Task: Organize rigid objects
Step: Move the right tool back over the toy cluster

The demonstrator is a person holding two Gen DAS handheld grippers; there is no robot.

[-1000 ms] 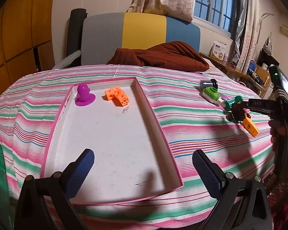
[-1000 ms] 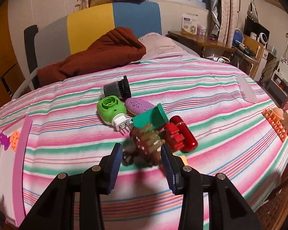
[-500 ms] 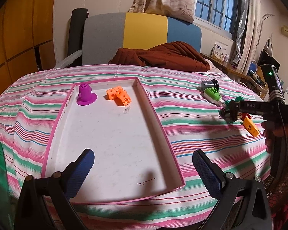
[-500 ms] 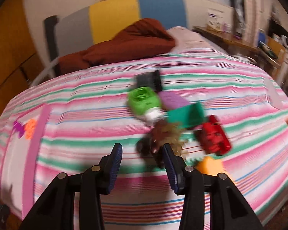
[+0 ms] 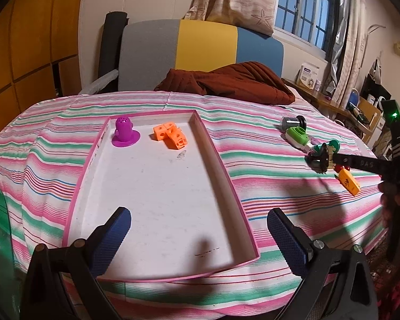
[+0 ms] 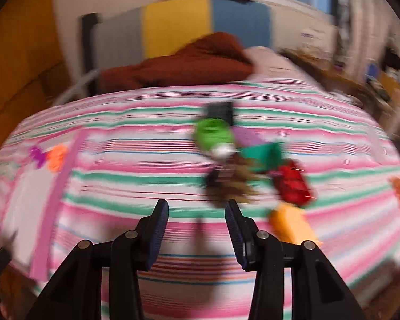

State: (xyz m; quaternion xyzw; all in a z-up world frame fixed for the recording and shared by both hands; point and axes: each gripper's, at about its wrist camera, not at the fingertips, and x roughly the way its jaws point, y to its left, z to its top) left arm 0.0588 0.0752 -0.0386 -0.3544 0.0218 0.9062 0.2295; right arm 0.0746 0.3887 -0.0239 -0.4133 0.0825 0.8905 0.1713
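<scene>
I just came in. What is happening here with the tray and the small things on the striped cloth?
A person holds a gripper in each hand and is sorting small objects into the pink-edged tray. A purple toy and orange blocks already lie in it. The left gripper hovers open over the tray. The right gripper is open near a brown object in the pile, holding nothing.

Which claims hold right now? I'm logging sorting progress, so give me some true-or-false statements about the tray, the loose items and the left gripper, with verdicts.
1. The purple figure stands inside the pink-rimmed tray. True.
2. The orange blocks lie outside the tray. False: they are in it, beside the purple figure.
3. The left gripper holds a block. False: its jaws are open and empty.
4. The green plug-in device lies on the striped cloth, outside the tray. True.
</scene>
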